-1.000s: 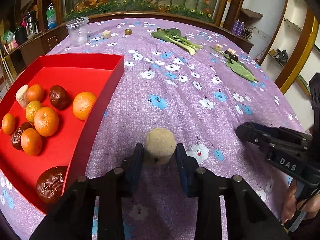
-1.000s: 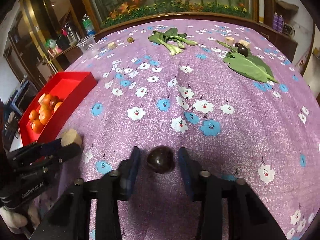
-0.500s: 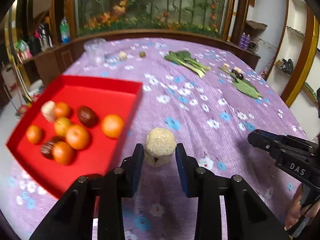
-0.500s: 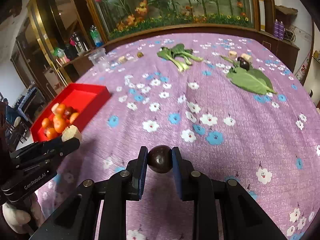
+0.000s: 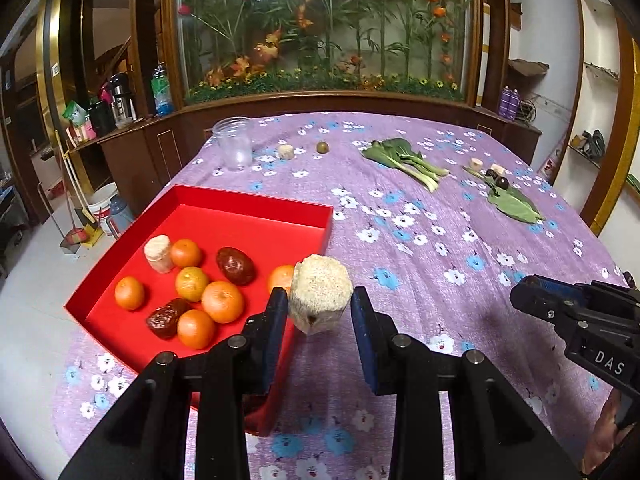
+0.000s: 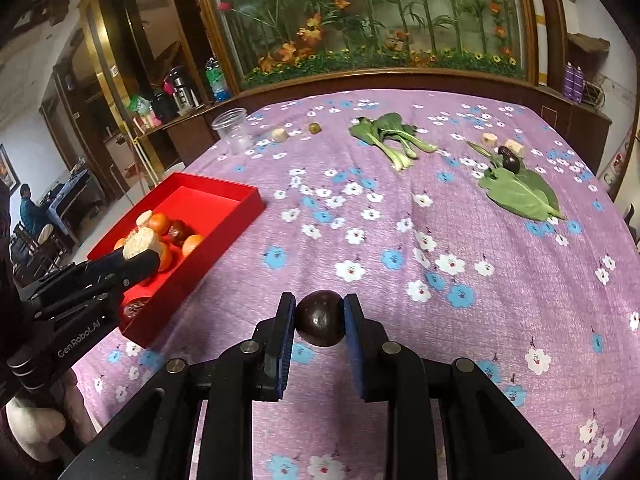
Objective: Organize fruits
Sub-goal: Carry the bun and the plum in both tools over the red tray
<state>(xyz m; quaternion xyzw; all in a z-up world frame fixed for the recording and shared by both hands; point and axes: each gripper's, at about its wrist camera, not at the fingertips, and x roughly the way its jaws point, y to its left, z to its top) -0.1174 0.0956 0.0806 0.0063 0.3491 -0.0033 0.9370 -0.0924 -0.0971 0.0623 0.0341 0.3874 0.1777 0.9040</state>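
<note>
Left gripper (image 5: 320,308) clamps a pale, rough-grained chunk (image 5: 320,292); right gripper (image 6: 319,322) clamps a glossy dark round fruit (image 6: 320,323); red tray (image 5: 256,204) at ten o'clock.

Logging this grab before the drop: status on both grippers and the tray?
Left gripper shut on beige fruit chunk, at red tray rim. Right gripper shut on dark round fruit, above the tablecloth. Nothing in the way.

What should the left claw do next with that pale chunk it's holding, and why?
Probably carry it a little further left and lower it into the red tray. The left claw grips the pale chunk lifted, near the tray's right wall, and the oranges and another pale piece already lie there.
</note>
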